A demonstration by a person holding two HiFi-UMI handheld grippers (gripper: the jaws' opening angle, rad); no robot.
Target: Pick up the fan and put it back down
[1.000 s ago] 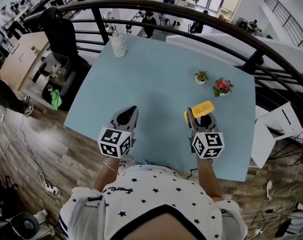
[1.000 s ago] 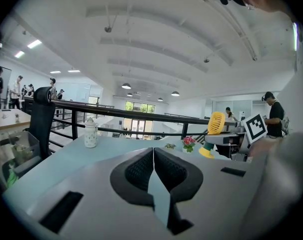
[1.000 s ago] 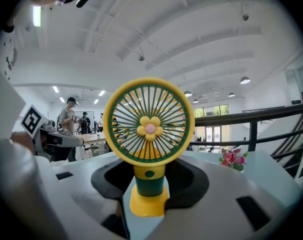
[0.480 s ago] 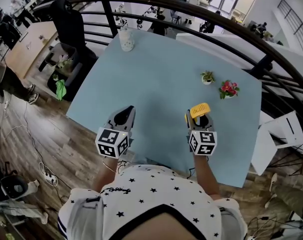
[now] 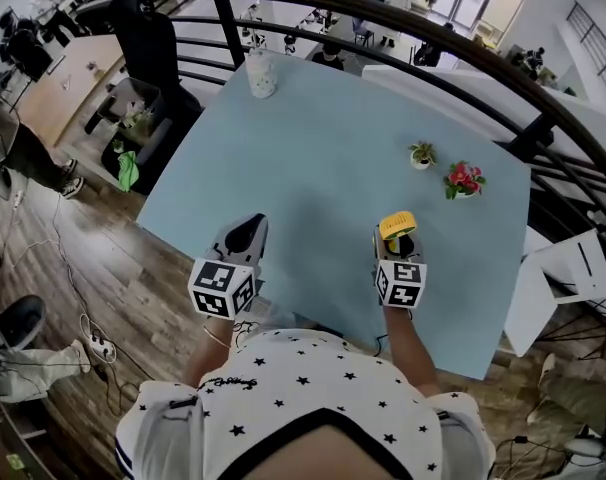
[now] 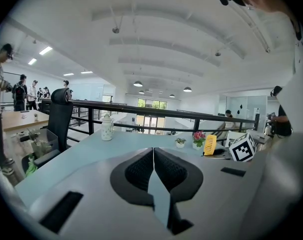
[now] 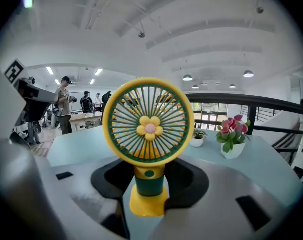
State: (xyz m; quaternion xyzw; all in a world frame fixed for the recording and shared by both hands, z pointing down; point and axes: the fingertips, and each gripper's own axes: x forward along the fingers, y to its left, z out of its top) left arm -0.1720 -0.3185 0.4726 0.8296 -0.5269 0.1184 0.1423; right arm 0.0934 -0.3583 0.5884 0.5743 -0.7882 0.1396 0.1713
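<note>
The right gripper (image 5: 396,245) clamps the green stem of the upright yellow fan (image 7: 149,121) on the person's side of the pink-flower pot (image 5: 464,180) (a small green plant (image 5: 420,155) stands just beside that pot), while the left gripper (image 5: 245,236), jaws pressed together and empty, is farther from the pot.

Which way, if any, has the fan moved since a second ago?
Yes: the fan has sunk toward the table, away from the small potted plant in the head view.
</note>
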